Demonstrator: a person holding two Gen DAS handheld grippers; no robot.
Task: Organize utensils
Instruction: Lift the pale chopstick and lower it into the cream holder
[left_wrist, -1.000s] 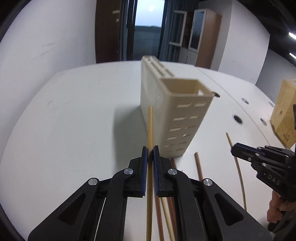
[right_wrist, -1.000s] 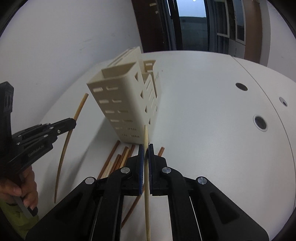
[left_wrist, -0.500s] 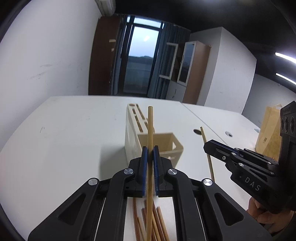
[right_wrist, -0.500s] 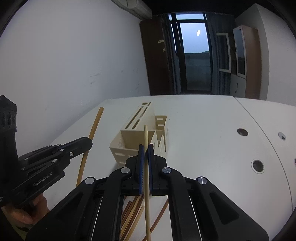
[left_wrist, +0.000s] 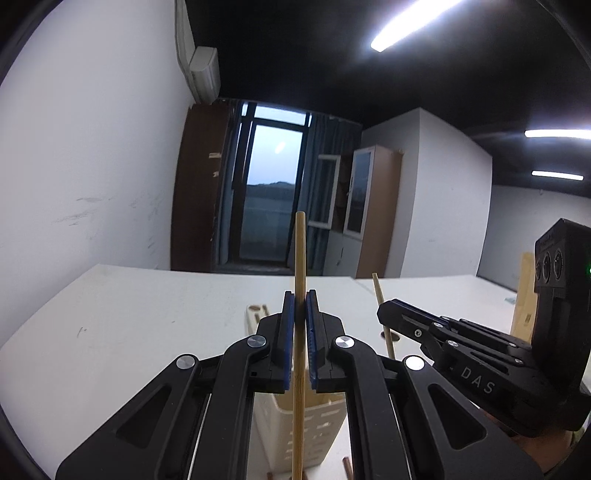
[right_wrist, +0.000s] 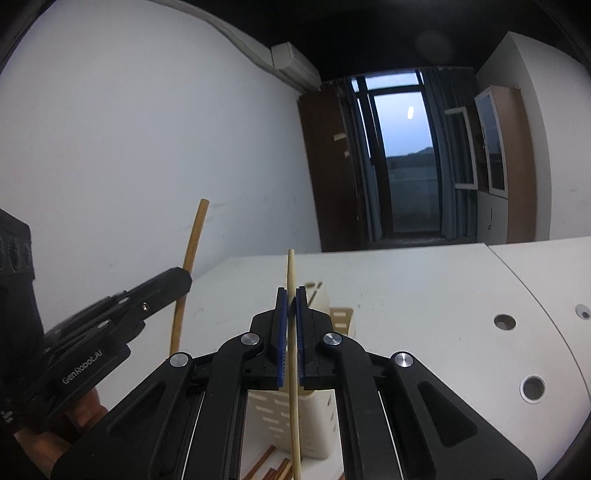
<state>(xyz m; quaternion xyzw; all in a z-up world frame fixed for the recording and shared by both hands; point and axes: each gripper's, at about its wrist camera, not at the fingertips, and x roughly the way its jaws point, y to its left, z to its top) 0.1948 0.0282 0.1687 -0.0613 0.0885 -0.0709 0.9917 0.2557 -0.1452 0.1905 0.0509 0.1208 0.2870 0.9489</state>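
We see a dim room with a dark ceiling (left_wrist: 332, 55) and lit strip lights (left_wrist: 410, 22) overhead. A plain white wall (left_wrist: 92, 166) runs along the left, marked with faint scuffs, and an air conditioner (left_wrist: 203, 74) sits high on it near the corner. At the far end a tall window (left_wrist: 269, 192) shows dusky sky, with blue curtains (left_wrist: 325, 192) beside it and a dark brown wooden panel (left_wrist: 195, 184) to its left. A wooden cabinet with glass doors (left_wrist: 373, 206) stands to the right of the window. A white desk (right_wrist: 443, 295) fills the foreground, with round holes (right_wrist: 504, 322) near its right edge.
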